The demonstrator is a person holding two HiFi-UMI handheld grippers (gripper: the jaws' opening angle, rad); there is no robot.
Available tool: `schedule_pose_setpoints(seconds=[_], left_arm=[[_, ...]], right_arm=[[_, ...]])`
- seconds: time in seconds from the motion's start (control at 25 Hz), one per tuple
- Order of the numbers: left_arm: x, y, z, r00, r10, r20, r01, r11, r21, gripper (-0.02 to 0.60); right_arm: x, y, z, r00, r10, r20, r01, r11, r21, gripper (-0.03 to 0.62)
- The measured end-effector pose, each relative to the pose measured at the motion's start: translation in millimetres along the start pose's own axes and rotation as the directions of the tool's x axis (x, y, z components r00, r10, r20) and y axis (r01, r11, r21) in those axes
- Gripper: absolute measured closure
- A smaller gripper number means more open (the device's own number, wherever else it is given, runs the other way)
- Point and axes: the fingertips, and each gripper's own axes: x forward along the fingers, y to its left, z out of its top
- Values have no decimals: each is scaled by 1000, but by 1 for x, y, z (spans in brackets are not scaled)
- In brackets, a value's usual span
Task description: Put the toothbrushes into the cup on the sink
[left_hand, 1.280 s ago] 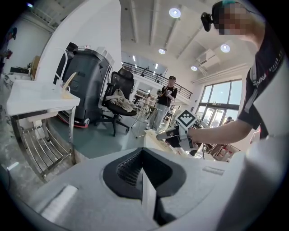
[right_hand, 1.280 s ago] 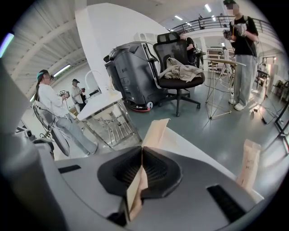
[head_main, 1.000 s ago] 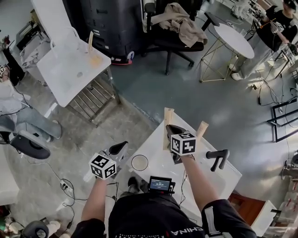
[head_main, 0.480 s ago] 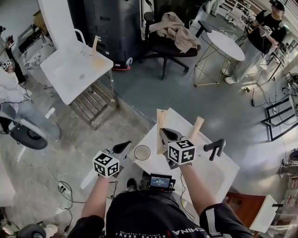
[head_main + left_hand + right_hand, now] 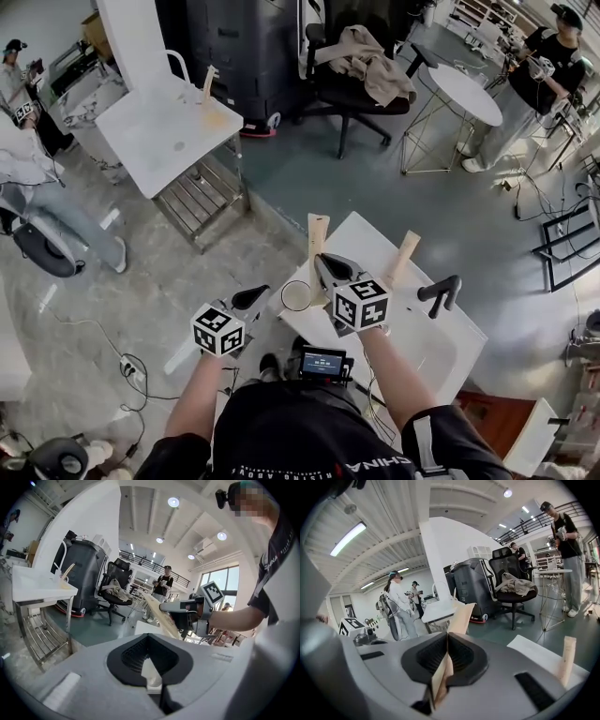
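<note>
Pinching the toothbrush (image 5: 317, 234), your right gripper (image 5: 324, 263) has neared the cup (image 5: 283, 296) at the counter's (image 5: 441, 349) left corner; your left gripper (image 5: 254, 297) stays pressed together, and the toothbrush's base is hidden.

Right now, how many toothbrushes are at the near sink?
2: one toothbrush clamped in the right gripper beside the cup, another toothbrush standing on the sink near the faucet.

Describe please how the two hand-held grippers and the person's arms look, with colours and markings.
The left gripper and right gripper each have a grey body, black ribbed pads and a white cube with black square markers. The person wears a black short-sleeved shirt with white lettering.
</note>
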Motion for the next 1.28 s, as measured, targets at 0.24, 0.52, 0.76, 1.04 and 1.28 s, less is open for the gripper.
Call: schedule_pose_setpoints(seconds=[0.24,0.52,0.76,1.04,1.28], left_arm=[[-8,3,-5,999,32,-11,-32,999,-17,574],[-24,8,-34,996,76,-41,-78,994,-71,574],[-35,19,-47,993,104,-56,-109,990,-91,574],[-34,22,-47,994,95,-60,-99,992,-79,574],[-27,17,-40,996,69,-55,-72,996,-57,574]], right_arm=[[23,16,6,998,58,25,-57,998,-40,576],[48,34,-9,994,106,34,-104,992,-73,576],[51,41,-20,993,98,68,-89,989,-115,576],[39,40,-27,992,74,100,-65,994,-92,574],[23,47,-23,991,68,119,-54,991,-120,571]])
